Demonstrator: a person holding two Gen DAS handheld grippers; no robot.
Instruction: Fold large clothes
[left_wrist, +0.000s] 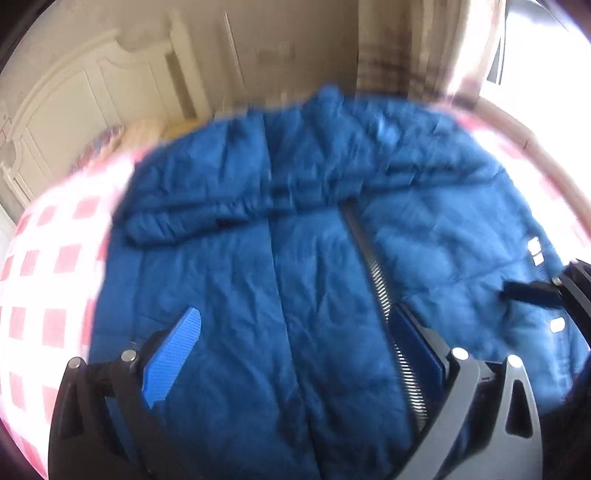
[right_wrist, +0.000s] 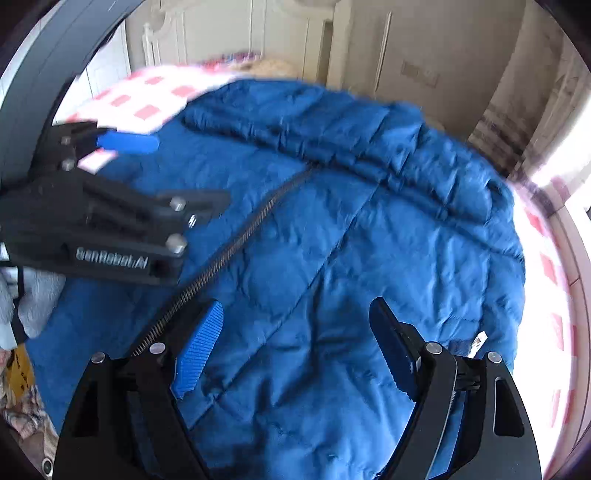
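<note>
Jacket, blue and quilted, lies spread front-up on a bed with a pink-and-white checked cover; its zipper runs down the middle from the collar at the far side, and one sleeve is laid across the chest toward the left. Left gripper hangs over the near left panel with its jaws spread, nothing between them. Right gripper hangs over the near right panel, jaws likewise spread and empty, beside the zipper. The step in hand appears to be choosing grasp points for the next fold. For a clean result, lower each gripper to the near hem or the outer side seam, pinch both fabric layers well in from the edge, and lift both sides together so the padded panel folds on a straight line. Avoid clamping the zipper teeth, which may slip from the pads.
</note>
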